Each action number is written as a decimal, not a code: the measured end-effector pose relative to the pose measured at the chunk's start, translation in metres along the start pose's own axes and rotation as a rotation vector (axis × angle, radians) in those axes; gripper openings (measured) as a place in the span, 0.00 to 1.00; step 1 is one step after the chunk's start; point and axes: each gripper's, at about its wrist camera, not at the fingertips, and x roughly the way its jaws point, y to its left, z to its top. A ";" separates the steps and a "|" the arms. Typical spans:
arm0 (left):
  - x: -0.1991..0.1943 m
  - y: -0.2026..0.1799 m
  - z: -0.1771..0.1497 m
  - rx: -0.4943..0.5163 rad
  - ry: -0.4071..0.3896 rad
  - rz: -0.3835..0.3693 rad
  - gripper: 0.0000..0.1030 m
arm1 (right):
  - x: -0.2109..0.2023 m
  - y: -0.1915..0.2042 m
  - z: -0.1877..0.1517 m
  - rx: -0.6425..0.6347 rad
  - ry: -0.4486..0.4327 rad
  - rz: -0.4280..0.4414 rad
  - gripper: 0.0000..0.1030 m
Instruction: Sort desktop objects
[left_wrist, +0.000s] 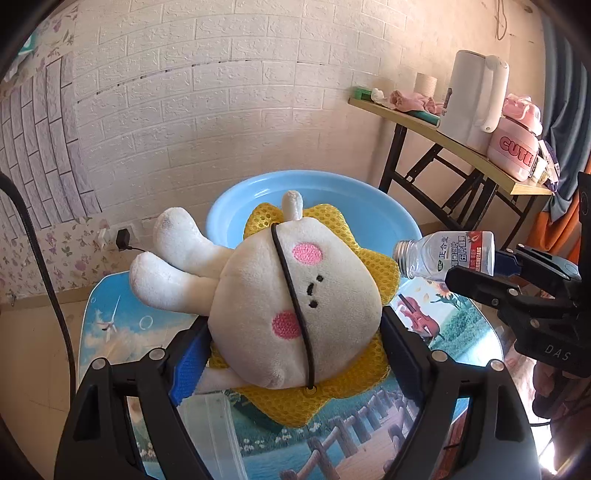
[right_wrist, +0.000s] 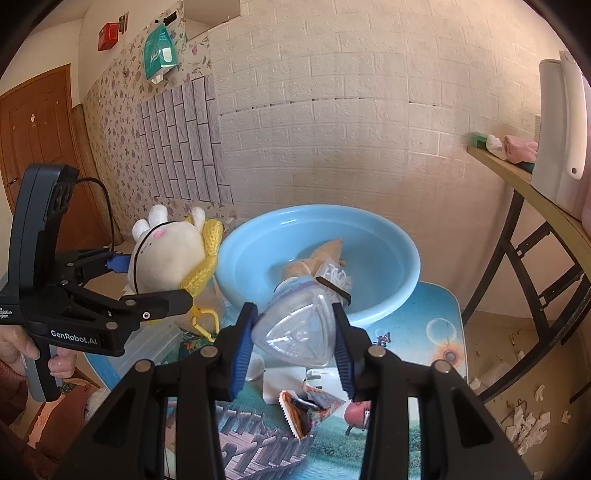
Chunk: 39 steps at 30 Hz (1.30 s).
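A: What do we have, biggest first?

B: We see the blue basin (right_wrist: 388, 266) on the picture-printed table (right_wrist: 439, 332), with a tan bundle lying inside it.

A: And our left gripper (left_wrist: 291, 339)?

B: Its fingers are spread wide and press both sides of the plush rabbit (left_wrist: 291, 295), which we hold up in front of the basin with its yellow mesh backing.

A: The right gripper (right_wrist: 295, 332)?

B: Its fingers stand much closer together, pinching the clear plastic bottle (right_wrist: 295, 328). We hold it uncapped above the table, just before the basin's near rim.
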 end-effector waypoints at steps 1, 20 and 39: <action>0.004 -0.001 0.004 0.004 -0.001 -0.003 0.82 | 0.003 -0.003 0.002 0.003 0.000 -0.003 0.37; 0.046 -0.006 0.025 0.012 0.021 -0.027 0.95 | 0.043 -0.019 -0.001 0.048 0.092 -0.021 0.45; 0.007 0.016 -0.018 -0.055 0.026 0.026 0.98 | 0.031 -0.022 -0.034 0.104 0.161 -0.052 0.49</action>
